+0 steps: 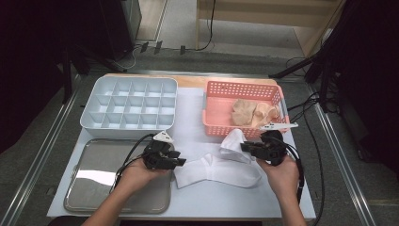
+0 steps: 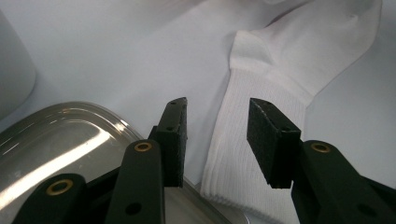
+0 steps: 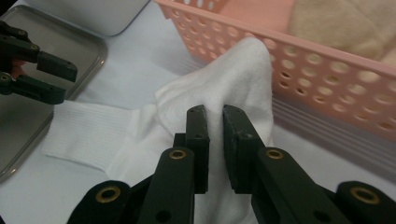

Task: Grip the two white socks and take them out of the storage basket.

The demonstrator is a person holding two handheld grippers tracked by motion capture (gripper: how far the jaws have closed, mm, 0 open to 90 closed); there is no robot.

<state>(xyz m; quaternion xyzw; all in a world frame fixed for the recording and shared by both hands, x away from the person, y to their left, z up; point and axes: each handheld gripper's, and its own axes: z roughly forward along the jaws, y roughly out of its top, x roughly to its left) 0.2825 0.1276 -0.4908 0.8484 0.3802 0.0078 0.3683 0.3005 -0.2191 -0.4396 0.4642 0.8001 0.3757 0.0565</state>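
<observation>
Nearest me, a shiny steel tray (image 1: 89,188) sits at the left. Just right of it, the left gripper (image 2: 217,135) hovers, jaws apart, over the ribbed cuff of the white cotton sock (image 1: 221,167). Further right, the right gripper (image 3: 214,140) pinches the sock's toe, raised beside the pink perforated plastic basket (image 1: 221,89). Folding looks underway; next the toe likely goes across to the cuff.

Sock (image 3: 219,93) fold hidden between pads
</observation>
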